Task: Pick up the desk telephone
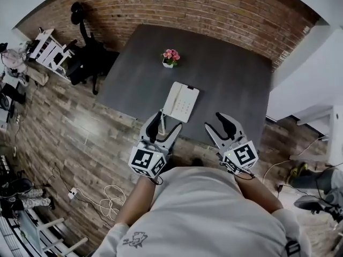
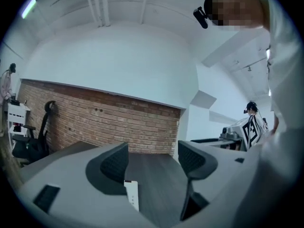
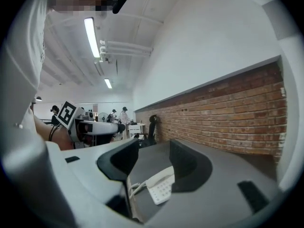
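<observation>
desk telephone [image 1: 180,101] flat by surface [image 1: 236,84] near edge | left hand-held gripper [image 1: 165,123] jaws apart, empty, just beside it | right hand-held gripper [image 1: 220,123] jaws apart, empty, bare surface ahead

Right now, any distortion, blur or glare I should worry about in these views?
Head view: heavy fisheye, brick wall bows, corners black; desk telephone sharp, evenly lit, no glare. Left gripper view: round vignette, only a slightly soft sliver of the desk telephone shows. Right gripper view: ceiling light blown out, desk telephone still clear, keys visible.
</observation>
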Demonstrator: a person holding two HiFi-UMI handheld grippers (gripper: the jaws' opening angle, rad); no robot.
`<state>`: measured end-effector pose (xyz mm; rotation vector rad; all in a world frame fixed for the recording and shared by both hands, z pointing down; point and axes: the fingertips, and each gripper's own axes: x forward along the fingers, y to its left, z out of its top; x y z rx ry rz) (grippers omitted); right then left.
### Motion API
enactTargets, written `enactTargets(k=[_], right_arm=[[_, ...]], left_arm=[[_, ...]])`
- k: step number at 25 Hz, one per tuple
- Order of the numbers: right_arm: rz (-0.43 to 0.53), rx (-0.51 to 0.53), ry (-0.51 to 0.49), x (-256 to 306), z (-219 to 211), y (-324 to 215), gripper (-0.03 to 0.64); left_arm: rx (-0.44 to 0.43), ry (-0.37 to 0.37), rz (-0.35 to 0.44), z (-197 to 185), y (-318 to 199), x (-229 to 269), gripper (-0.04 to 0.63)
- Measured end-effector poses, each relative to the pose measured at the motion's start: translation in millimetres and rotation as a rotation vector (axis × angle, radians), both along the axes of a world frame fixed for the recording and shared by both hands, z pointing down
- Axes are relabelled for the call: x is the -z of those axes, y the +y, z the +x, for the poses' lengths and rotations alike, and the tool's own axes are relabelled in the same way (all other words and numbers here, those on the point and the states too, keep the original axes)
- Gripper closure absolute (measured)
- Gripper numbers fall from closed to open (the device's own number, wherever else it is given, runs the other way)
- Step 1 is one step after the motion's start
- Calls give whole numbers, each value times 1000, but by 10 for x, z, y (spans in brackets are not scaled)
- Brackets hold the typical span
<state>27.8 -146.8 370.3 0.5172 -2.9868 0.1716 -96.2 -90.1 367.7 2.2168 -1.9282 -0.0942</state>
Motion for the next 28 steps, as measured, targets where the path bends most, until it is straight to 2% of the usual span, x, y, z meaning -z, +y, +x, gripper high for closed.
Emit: enactTargets(k=[7, 11, 15, 21, 28], right_arm=[[-5, -119, 60, -121, -391, -248, 405], [-24, -186, 76, -194, -721, -308, 405], [-43, -260, 80, -256, -960, -351, 405], [-60, -381, 92, -349, -1172, -360, 405], [-92, -452, 113, -477, -1276, -282, 407]], left_arm=[[-152, 36, -20, -417, -408, -145, 250], [-282, 24, -51, -619, -548, -236, 239], [-356, 33, -58, -898, -668, -274, 239], [-479, 38, -85, -1186, -773, -396, 239], [-585, 48, -129, -1286, -845, -557, 241]])
